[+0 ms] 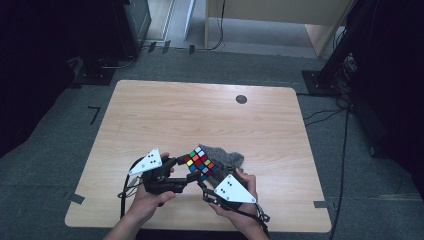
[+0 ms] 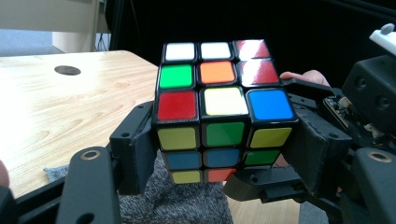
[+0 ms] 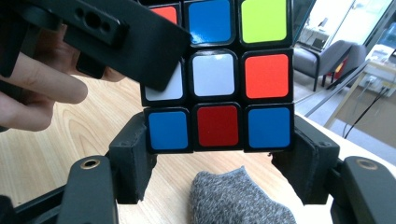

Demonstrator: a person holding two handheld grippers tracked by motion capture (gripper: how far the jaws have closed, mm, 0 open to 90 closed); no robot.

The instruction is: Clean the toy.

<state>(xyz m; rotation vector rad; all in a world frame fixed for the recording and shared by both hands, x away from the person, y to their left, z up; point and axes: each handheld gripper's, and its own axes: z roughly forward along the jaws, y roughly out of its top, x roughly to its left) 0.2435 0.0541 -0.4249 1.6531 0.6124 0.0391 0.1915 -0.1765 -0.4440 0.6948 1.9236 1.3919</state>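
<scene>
A scrambled colour cube (image 1: 200, 162) is held just above the near part of the wooden table (image 1: 200, 110), over a grey knitted cloth (image 1: 226, 156). My left gripper (image 1: 186, 167) reaches in from the left. In the left gripper view its pads sit against both sides of the cube (image 2: 224, 102), low on it. My right gripper (image 1: 206, 176) comes from below right. In the right gripper view its two pads clamp the cube's (image 3: 217, 74) bottom row of blue, red and blue. The left gripper's jaw and a hand cover the cube's upper left there.
The grey cloth (image 3: 238, 198) lies right under the cube. A dark round cable hole (image 1: 241, 99) marks the table's far side. Dark stands and cables stand on the carpet around the table. The right gripper's body (image 2: 373, 93) is close beside the cube.
</scene>
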